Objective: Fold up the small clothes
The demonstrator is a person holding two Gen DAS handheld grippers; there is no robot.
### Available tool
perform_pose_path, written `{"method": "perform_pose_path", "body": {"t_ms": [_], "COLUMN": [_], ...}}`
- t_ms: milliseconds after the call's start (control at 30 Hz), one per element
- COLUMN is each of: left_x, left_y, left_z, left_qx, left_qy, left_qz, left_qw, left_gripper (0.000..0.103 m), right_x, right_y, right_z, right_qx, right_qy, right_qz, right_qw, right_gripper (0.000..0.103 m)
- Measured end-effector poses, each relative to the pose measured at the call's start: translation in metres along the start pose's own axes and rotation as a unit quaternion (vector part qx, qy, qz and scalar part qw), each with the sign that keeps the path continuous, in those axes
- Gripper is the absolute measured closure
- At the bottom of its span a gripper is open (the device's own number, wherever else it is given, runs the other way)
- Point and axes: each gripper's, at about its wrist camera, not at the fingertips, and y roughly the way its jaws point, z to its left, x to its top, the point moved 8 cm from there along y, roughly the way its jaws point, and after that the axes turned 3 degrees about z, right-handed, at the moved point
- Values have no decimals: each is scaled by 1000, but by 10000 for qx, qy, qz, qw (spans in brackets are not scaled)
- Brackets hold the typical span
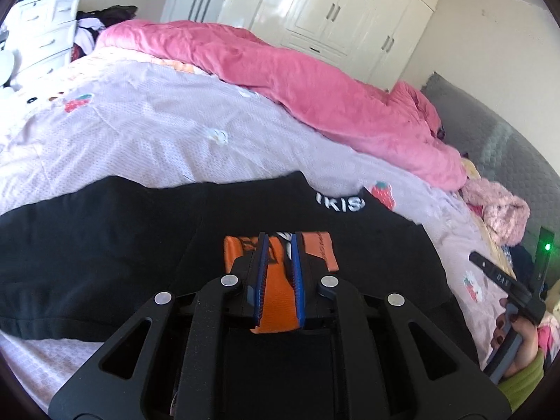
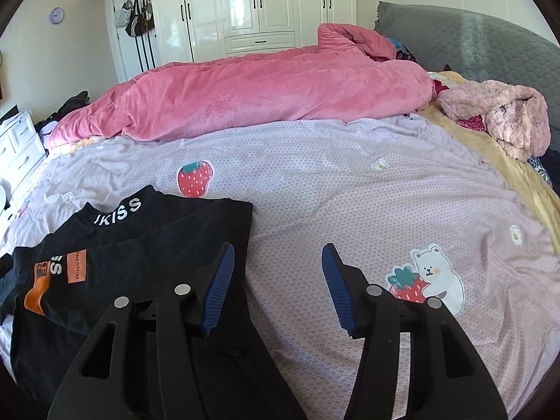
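Two grippers, one garment. Black top (image 2: 150, 241) lies on the lilac bedspread (image 2: 350, 182), collar with white lettering pointing toward the pink duvet (image 2: 245, 94), body partly doubled over so one layer sits on another.

Left gripper (image 1: 279, 245) is pinched narrow on the orange patch (image 1: 276, 290) of the top, cloth clearly caught between the blue pads (image 1: 297, 280). Likely holding that fold edge so the layer can be carried across or pinned while the other side is squared. Judgement only.

Right gripper (image 2: 276, 280) is spread wide, nothing in it, hovering just past the top's right edge, over bare bedspread next to the bear-and-strawberry print (image 2: 430, 276). Probably parked there to leave the fold clear or ready to grab that near edge.

Edges: the top's right side runs a fairly straight line in the right wrist view; far corner sits near the strawberry print (image 2: 194, 178). Left side of the top runs out of frame, cannot tell how tidy it is.

Room: plenty of bare bedspread to the right and beyond the collar. Duvet is well apart at the back. Fluffy pink garment (image 2: 500, 119) far right near the grey headboard (image 2: 472, 45), no obstruction. Drawers (image 2: 17, 147) off the left side of the bed.
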Motion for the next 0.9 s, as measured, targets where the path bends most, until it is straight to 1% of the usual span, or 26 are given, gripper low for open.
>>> {"method": "perform_pose_path", "body": {"t_ms": [67,167,233,300,400,433,500,567,633,667,733,800,900], "left_x": [-6,-21,-33,-43,-54,-56,-56,-56,-57,-57,-57,-57,-56], "left_y": [8,21,32,42,53,55,55,54,53,53,52,52,52], "left_z": [-7,-23,-31,-31,-24,-22,-21,-20,-18,-18,-17,-17,-16], "left_qx": [-17,-49,-37,88,209,216,189,81,71,69,48,22,-26], "left_qy": [118,429,630,724,715,695,673,587,578,585,570,546,484], "left_qz": [136,416,696,933,1173,1197,1213,1233,1241,1244,1252,1259,1279], "left_qw": [9998,9982,9956,9930,9903,9901,9901,9906,9906,9905,9905,9905,9906], "left_gripper": [97,86,82,77,77,77,75,73,73,73,73,73,73], "right_x": [0,-1,-4,-6,-12,-15,-19,-23,-30,-33,-39,-46,-60], "right_y": [-1,-3,-4,-5,-6,-7,-8,-7,-4,0,8,19,39], "right_z": [3,13,21,33,52,59,75,88,100,103,103,97,81], "right_qx": [3,67,142,316,541,592,702,824,1034,1049,891,740,680], "right_qy": [-64,-184,-271,-358,-491,-570,-783,-928,-975,-1001,-1087,-1096,-897], "right_qz": [-11,-19,-18,4,67,74,69,96,222,311,466,708,1216], "right_qw": [10000,9998,9995,9989,9973,9966,9944,9922,9896,9889,9890,9887,9862], "right_gripper": [52,52,52,52,52,52,52,52,52,52,52,52,52]}}
